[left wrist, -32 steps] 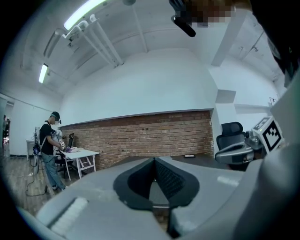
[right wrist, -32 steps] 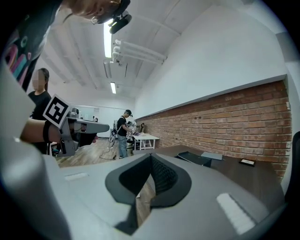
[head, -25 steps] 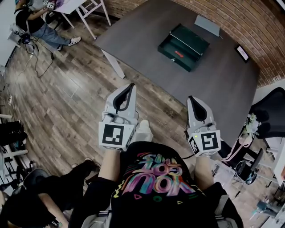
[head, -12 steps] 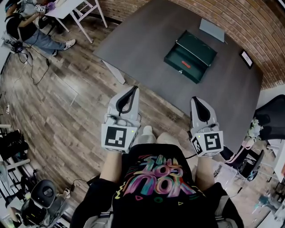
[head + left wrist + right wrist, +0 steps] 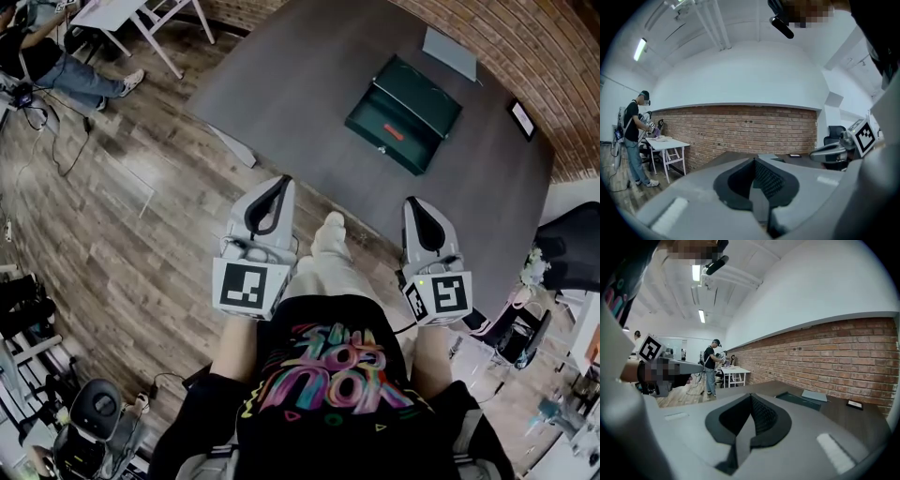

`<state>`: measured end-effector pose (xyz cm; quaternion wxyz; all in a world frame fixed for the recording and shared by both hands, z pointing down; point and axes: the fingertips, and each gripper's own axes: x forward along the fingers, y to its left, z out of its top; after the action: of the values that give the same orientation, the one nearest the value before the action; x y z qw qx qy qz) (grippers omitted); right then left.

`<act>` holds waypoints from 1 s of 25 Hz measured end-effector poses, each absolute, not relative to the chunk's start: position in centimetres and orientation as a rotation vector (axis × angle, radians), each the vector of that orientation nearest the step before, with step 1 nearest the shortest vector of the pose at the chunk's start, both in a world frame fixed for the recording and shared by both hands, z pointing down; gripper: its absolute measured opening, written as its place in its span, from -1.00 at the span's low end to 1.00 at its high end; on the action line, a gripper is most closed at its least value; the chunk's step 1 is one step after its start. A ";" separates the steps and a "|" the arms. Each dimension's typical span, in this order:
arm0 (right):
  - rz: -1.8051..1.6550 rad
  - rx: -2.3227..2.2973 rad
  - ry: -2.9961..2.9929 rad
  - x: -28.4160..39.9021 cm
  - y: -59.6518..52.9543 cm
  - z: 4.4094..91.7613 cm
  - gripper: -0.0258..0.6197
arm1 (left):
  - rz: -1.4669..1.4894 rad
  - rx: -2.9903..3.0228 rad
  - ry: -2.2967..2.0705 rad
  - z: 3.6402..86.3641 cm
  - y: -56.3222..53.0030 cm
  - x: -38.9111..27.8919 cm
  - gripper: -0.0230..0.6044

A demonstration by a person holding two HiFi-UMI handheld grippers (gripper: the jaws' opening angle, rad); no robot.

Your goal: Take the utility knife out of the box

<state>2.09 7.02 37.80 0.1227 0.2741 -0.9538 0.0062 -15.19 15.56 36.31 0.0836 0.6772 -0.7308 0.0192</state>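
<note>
A dark green box [image 5: 405, 101] lies open on the grey table [image 5: 281, 84], and an orange-red utility knife [image 5: 394, 132] rests inside it. My left gripper [image 5: 279, 179] is shut and empty, held over the wood floor short of the table's near edge. My right gripper [image 5: 412, 201] is also shut and empty, at the table's near edge and well short of the box. In the right gripper view the closed jaws [image 5: 751, 395] point toward the box [image 5: 799, 399]. The left gripper view shows its jaws [image 5: 753, 159] meeting, with the other gripper [image 5: 834, 150] off to the right.
A flat grey sheet [image 5: 448, 53] lies beyond the box and a small black-framed device [image 5: 522, 119] sits near the brick wall. A person [image 5: 47, 56] stands by a white table [image 5: 112, 11] at far left. A black chair [image 5: 572, 248] stands right. Cables cross the floor.
Both grippers have come forward toward the table, and the box now sits closer in the head view. A foot has stepped forward between the grippers. Both stay shut.
</note>
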 end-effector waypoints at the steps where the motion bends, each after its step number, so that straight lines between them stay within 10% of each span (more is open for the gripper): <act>1: 0.023 0.803 -2.781 2.0 6.7 38.0 -0.92 | 0.057 2.024 -2.181 36.3 15.1 -15.4 -0.92; 25: 0.109 1.059 -2.734 1.8 -12.4 37.2 -0.92 | 0.169 2.290 -1.942 34.8 -8.3 -14.9 -0.92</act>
<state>1.78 -12.44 37.24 0.1036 0.3590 -0.9268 0.0369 -14.90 -8.28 34.75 0.0670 0.7597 -0.6443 0.0561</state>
